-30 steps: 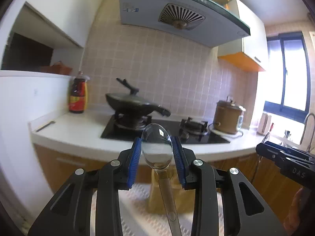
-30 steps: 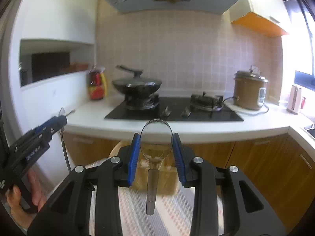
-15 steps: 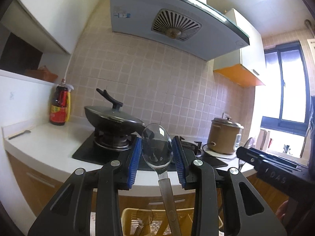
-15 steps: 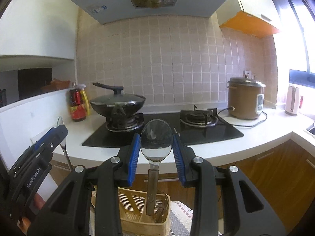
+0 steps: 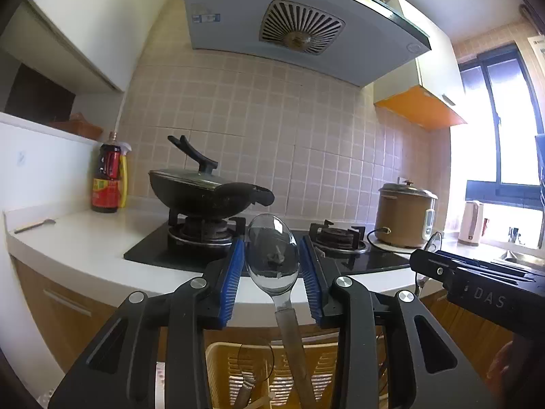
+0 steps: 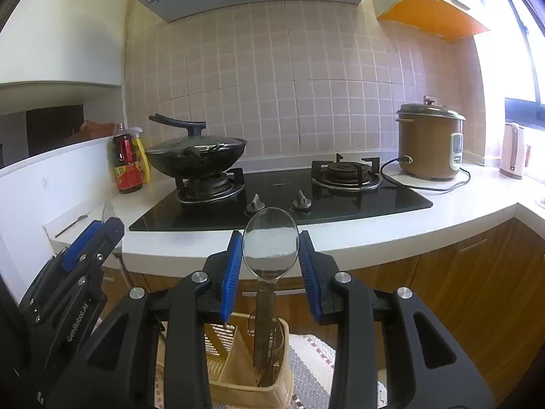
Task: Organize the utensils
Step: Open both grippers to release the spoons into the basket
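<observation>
Kitchen setting: we note a white worktop (image 6: 391,235) along a tiled wall, with a black gas hob (image 6: 282,197) set into it, a lidded wok (image 6: 196,156) on the left burner, a brown rice cooker (image 6: 429,139) to the right, sauce bottles (image 6: 127,163) at the left end and an extractor hood (image 5: 289,24) above. Wooden cabinet fronts run below the worktop, and a window (image 5: 497,116) throws strong light from the right. We hold one utensil in each tool. The left hand-held gripper (image 5: 272,272) is clenched on a metal spoon (image 5: 272,255), its blue pads against the edges of the bowl, bowl up and handle hanging down. The right hand-held gripper (image 6: 270,259) grasps a second spoon (image 6: 270,248) the same way. We judge this bowl-up grip deliberate: it lets each handle enter a holder first. Below both tools, in front of the cabinets, stands a yellowish slotted utensil basket (image 6: 248,375) on a patterned mat (image 6: 310,364). In the right wrist view the handle of its spoon reaches into the basket, where other utensils show dimly; in the left wrist view that handle also runs down over the basket, though whether it is inside we cannot tell. A further utensil (image 5: 34,226) lies on the worktop's far left end, not yet collected. We judge the step to be lowering both spoons into the basket; neither is released yet.
</observation>
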Demonstrator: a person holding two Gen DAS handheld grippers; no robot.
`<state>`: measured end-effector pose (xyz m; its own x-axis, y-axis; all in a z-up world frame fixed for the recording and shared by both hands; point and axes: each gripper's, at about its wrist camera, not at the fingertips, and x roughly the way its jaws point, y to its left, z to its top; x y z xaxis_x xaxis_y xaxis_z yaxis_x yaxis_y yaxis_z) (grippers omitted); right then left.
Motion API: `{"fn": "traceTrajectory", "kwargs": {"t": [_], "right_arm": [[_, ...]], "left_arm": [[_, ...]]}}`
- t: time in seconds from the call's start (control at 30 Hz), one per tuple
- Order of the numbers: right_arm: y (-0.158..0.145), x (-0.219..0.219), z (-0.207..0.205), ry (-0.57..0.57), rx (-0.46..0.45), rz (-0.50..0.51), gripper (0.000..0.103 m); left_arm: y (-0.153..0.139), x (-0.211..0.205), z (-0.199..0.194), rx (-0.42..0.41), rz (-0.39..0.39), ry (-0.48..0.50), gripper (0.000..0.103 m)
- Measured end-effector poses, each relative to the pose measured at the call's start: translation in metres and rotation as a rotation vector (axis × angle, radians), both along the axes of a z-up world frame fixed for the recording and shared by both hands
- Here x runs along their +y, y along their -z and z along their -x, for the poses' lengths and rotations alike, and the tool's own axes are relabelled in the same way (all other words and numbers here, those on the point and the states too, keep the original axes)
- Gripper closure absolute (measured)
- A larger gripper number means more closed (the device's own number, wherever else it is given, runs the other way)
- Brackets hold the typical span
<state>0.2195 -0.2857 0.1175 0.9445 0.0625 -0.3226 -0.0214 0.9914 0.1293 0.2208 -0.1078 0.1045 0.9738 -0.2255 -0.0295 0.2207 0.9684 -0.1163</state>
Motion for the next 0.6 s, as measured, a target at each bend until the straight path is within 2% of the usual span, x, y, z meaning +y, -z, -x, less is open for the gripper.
{"fn": "traceTrajectory", "kwargs": {"t": [0.13, 0.17, 0.2, 0.23, 0.37, 0.6], "right_arm": [[-0.003, 0.003, 0.009, 0.008, 0.000, 0.031, 0.072], [-0.006, 0.003, 0.014, 0.012, -0.004, 0.034, 0.070], [-0.007, 0.002, 0.017, 0.012, -0.004, 0.031, 0.066], [-0.010, 0.001, 0.022, 0.007, -0.007, 0.022, 0.057], [-0.023, 0.002, 0.048, 0.004, -0.031, 0.026, 0.055], [-0.044, 0.006, 0.099, -0.012, -0.056, 0.033, 0.055]], "left_arm": [[-0.008, 0.009, 0.006, 0.030, 0.003, 0.020, 0.062], [-0.012, 0.013, 0.011, 0.032, 0.008, 0.032, 0.060], [-0.016, 0.017, 0.016, 0.032, 0.009, 0.036, 0.055], [-0.018, 0.019, 0.021, 0.027, 0.012, 0.037, 0.050], [-0.034, 0.037, 0.049, 0.011, 0.030, 0.049, 0.049], [-0.053, 0.074, 0.095, 0.028, 0.082, 0.066, 0.049]]}}
